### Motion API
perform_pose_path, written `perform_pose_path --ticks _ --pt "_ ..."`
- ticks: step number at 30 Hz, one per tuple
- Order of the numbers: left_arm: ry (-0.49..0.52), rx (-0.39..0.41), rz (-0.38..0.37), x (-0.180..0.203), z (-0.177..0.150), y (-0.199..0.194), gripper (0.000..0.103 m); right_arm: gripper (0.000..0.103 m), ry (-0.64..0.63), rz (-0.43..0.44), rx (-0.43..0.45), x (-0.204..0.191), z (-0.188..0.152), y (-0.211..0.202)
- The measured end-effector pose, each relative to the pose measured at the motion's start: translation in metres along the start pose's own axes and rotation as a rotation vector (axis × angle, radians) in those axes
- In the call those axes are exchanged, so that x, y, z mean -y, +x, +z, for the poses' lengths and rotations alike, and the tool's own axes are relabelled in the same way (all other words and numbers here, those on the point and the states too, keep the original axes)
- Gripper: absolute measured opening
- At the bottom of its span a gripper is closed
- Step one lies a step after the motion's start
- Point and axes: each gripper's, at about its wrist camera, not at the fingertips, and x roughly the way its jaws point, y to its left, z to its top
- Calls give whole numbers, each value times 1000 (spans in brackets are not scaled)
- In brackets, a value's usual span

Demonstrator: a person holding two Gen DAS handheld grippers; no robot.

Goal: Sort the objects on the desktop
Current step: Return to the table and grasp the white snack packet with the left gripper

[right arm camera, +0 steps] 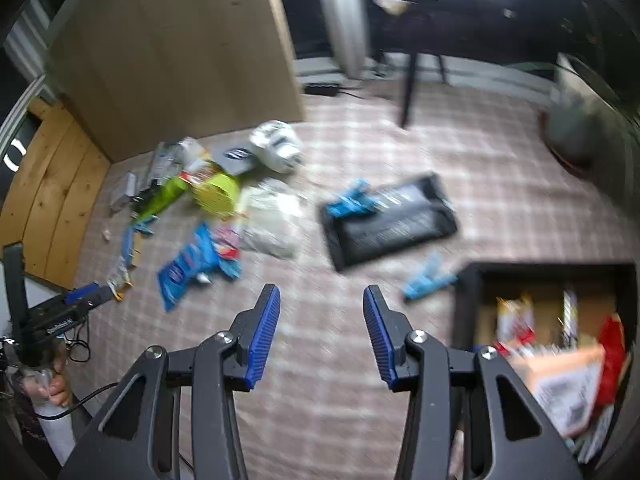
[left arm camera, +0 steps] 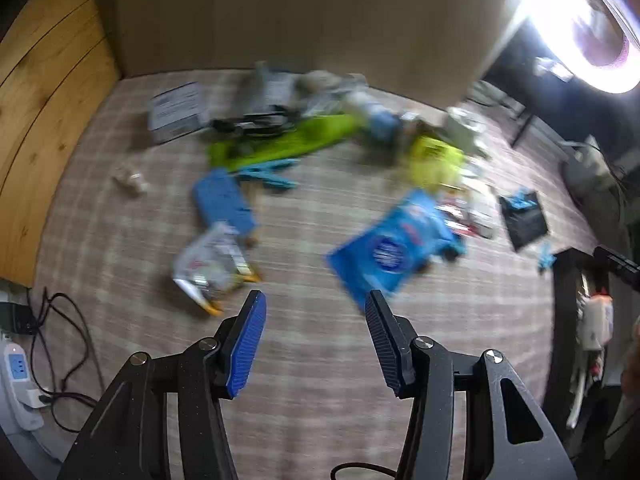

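Observation:
Both views are motion-blurred. My left gripper (left arm camera: 316, 300) is open and empty above the checked cloth (left arm camera: 320, 360). Ahead of it lie a blue wipes pack (left arm camera: 390, 246), a silver snack packet (left arm camera: 212, 264), a blue box (left arm camera: 224, 202) and a green pouch (left arm camera: 280, 142). My right gripper (right arm camera: 320, 292) is open and empty. Ahead of it lie a black pouch (right arm camera: 390, 220) with a blue clip (right arm camera: 350, 200) on it, another blue clip (right arm camera: 426, 278), a white plastic bag (right arm camera: 268, 216) and the blue wipes pack (right arm camera: 186, 266).
A black bin (right arm camera: 548, 270) holding several packets stands at the right, also at the right edge of the left wrist view (left arm camera: 568, 280). A tan cabinet (right arm camera: 180, 52) stands behind the pile. Cables and a power strip (left arm camera: 16, 368) lie at the left. The left gripper shows at the left in the right wrist view (right arm camera: 76, 300).

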Motion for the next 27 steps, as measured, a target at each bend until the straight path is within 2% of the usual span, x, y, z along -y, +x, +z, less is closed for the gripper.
perform_pose_path --ticks 4,7,12,18,21,23,27 --pt "-22 -19 30 -29 5 13 50 43 -80 16 -25 -36 25 29" --pt "-16 -35 57 -41 6 24 59 43 -125 25 -63 -56 40 55" --pt "47 -72 109 -51 8 45 66 43 -177 24 -115 -76 59 97" --pt "89 -107 131 -55 14 71 68 43 -212 25 -166 -90 74 135" --pt "113 -117 144 -54 16 82 72 43 -217 14 -179 -97 81 152" --pt "105 -102 129 -55 18 85 76 43 -211 11 -182 -99 86 159" --pt "96 -66 119 -57 21 85 74 42 -184 5 -187 -100 94 173"
